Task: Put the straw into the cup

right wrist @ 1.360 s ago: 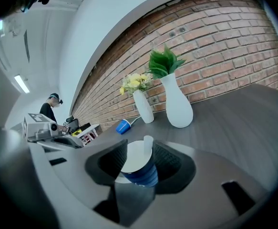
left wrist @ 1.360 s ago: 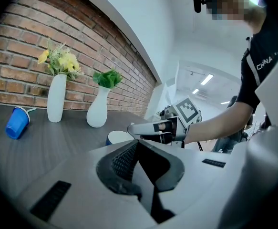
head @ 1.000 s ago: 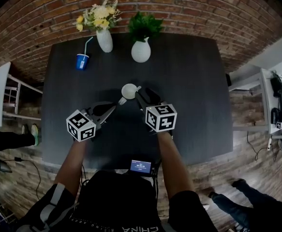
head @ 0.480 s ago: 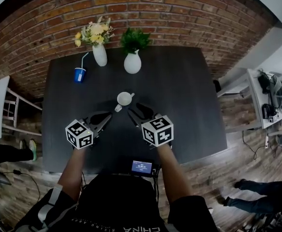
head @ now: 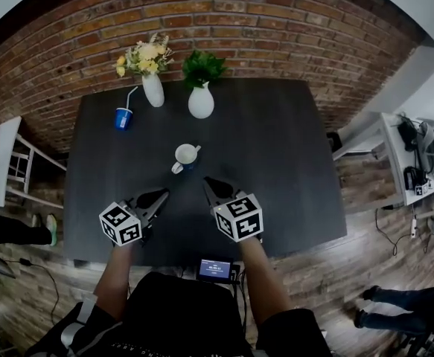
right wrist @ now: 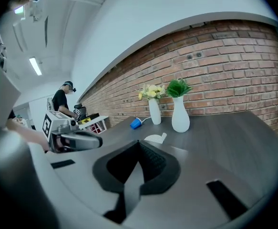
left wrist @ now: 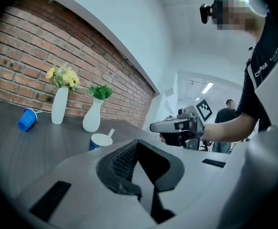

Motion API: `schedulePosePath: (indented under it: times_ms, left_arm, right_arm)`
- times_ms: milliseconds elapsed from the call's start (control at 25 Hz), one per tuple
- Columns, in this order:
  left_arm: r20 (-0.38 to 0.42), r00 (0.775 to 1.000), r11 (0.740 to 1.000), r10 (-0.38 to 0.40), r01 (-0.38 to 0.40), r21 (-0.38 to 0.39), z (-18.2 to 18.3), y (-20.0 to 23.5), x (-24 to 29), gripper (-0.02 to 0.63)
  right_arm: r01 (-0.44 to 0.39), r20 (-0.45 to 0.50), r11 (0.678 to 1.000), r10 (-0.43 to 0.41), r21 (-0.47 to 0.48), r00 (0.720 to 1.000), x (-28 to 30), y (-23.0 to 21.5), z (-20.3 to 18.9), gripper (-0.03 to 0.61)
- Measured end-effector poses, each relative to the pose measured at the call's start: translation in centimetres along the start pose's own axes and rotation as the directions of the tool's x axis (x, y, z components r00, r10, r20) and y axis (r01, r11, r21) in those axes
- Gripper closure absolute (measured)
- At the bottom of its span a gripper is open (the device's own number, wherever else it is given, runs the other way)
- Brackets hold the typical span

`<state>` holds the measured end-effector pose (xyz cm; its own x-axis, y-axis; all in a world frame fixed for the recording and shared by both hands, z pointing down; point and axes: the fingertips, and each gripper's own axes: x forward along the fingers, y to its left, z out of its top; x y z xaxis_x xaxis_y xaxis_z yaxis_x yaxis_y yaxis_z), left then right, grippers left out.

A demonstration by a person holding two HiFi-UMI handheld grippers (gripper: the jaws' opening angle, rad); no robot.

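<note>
Both of my tools are empty. The right hand-held gripper (head: 211, 185) has its jaws pressed together on nothing, and the left hand-held gripper (head: 157, 197) also. I hold them just short of the white cup (left wrist: 99, 140), on my side of it. The straw (left wrist: 111, 133) leans inside this cup, so I judge nothing remains to carry.
</note>
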<state>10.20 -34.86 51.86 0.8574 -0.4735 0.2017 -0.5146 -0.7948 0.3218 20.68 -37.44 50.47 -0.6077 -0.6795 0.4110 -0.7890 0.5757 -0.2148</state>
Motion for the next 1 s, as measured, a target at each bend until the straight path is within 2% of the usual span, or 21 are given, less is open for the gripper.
schedulePosePath:
  times_ms: [120,200,280,360,560,720,800,920,1000]
  left_arm:
    - [-0.045,0.999,1.0,-0.002,0.003,0.013,-1.9,-1.4,-0.7,0.611]
    - [-0.092,0.996,0.999,0.005,0.0,0.05,-2.9,-2.1,-1.5,0.611]
    - [-0.104,0.995,0.997,0.008,0.001,0.082,-2.9,-2.8,-2.5,0.612]
    - [-0.079,0.997,0.996,0.002,0.005,0.087,-2.4,-3.4,-4.0,0.612]
    - [0.043,0.999,1.0,-0.022,0.021,0.021,-1.2,-5.6,-9.7,0.612]
    - [0.028,0.999,0.999,-0.024,0.023,0.023,-3.1,-6.8,-13.5,0.612]
    - [0.038,0.999,1.0,-0.019,0.019,-0.021,-3.7,-7.2,-14.7,0.612]
    - [0.109,0.994,0.993,-0.027,0.039,-0.116,-3.1,-8.1,-15.6,0.611]
    - [0.127,0.991,0.991,-0.038,0.053,-0.12,-2.8,-8.8,-15.7,0.611]
  right_arm:
    - [0.012,-0.001,1.0,-0.012,0.009,1.0,-1.1,0.8,-1.1,0.572]
    - [0.026,0.005,1.0,-0.026,0.013,1.0,-2.2,1.7,-1.7,0.572]
    - [0.045,0.013,0.999,-0.046,0.009,0.999,-3.2,2.7,-1.8,0.572]
    - [0.065,0.02,0.998,-0.065,0.002,0.998,-3.9,4.1,-1.9,0.572]
    - [0.081,0.01,0.994,-0.081,-0.08,0.997,-4.4,9.9,-2.8,0.572]
    - [0.108,0.016,0.991,-0.107,-0.079,0.994,-5.5,14.0,-4.1,0.572]
    - [0.118,0.006,0.989,-0.117,-0.089,0.993,-6.2,15.7,-5.1,0.572]
    - [0.124,-0.007,0.985,-0.125,-0.118,0.992,-7.4,17.3,-6.0,0.572]
    - [0.127,-0.004,0.985,-0.128,-0.117,0.992,-8.1,17.5,-6.2,0.572]
